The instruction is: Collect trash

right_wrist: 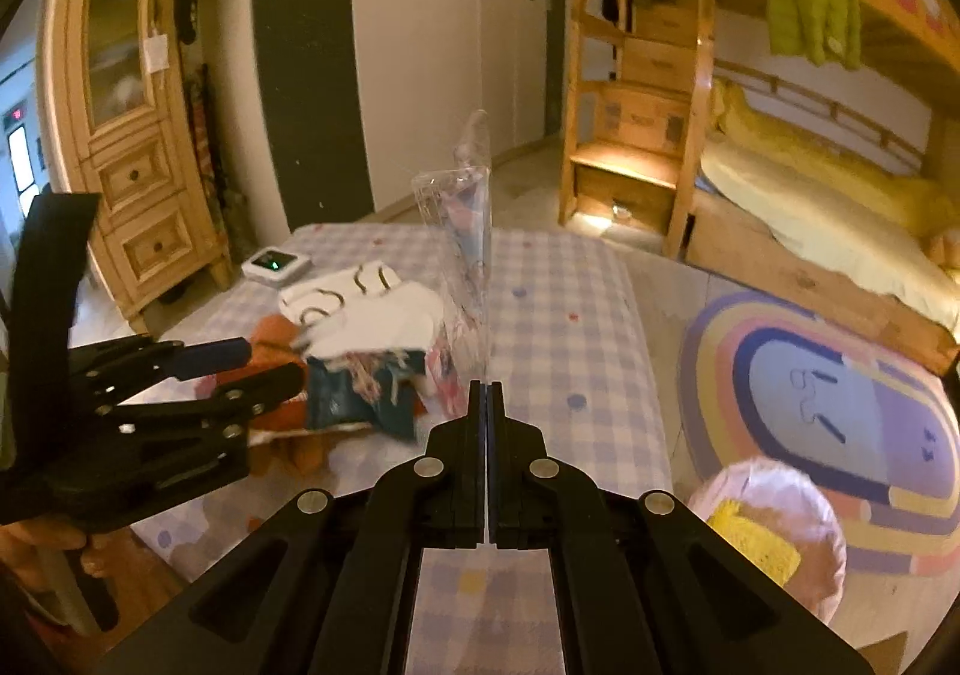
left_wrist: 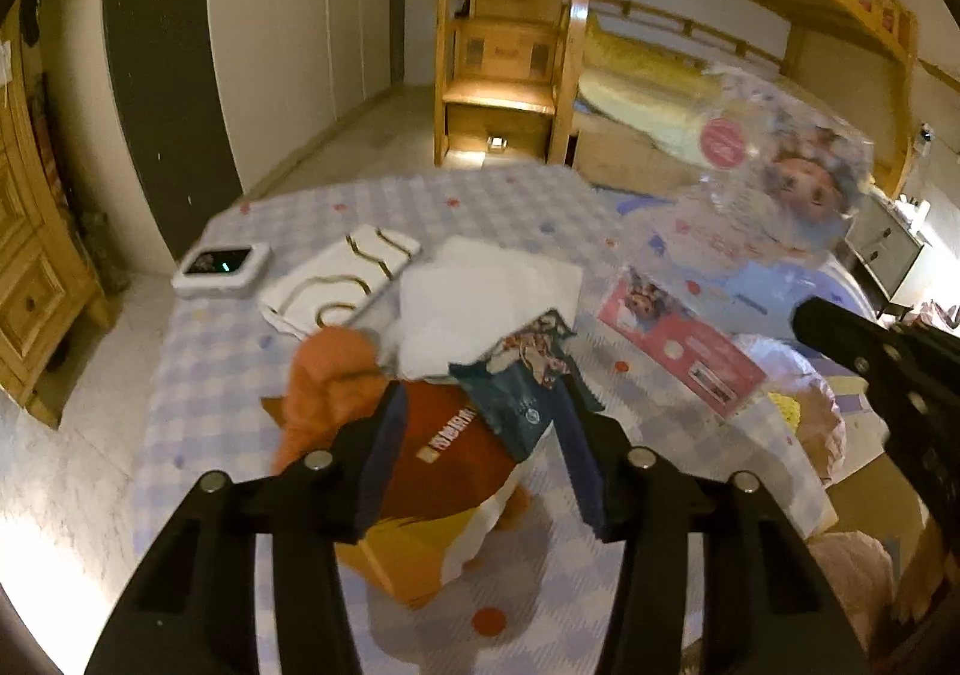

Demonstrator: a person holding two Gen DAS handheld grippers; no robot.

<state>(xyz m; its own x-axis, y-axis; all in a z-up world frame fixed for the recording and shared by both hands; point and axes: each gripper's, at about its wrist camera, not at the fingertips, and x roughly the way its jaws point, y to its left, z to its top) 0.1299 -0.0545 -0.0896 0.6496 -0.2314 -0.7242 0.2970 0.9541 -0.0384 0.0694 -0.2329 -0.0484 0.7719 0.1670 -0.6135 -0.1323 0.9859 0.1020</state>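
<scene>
My right gripper (right_wrist: 486, 387) is shut on the lower edge of a clear plastic toy package (right_wrist: 468, 231), which stands up edge-on from its tips. In the left wrist view that package (left_wrist: 780, 177) hangs in the air with a doll picture and a pink card, and the right gripper (left_wrist: 807, 318) comes in from the right. My left gripper (left_wrist: 480, 393) is over an orange plush toy (left_wrist: 444, 453). Its jaws stand apart around a dark teal snack wrapper (left_wrist: 516, 387) that lies on the plush. Seen from the right, the left gripper (right_wrist: 273, 363) sits at the left edge of the wrapper (right_wrist: 360, 399).
A checked cloth covers the table (left_wrist: 516, 207). On it lie white tissue (left_wrist: 480, 291), a white pouch with gold lines (left_wrist: 336, 273) and a white device with a green light (left_wrist: 219, 267). A pink-lined bin (right_wrist: 780, 519) holding something yellow stands on the floor at the right.
</scene>
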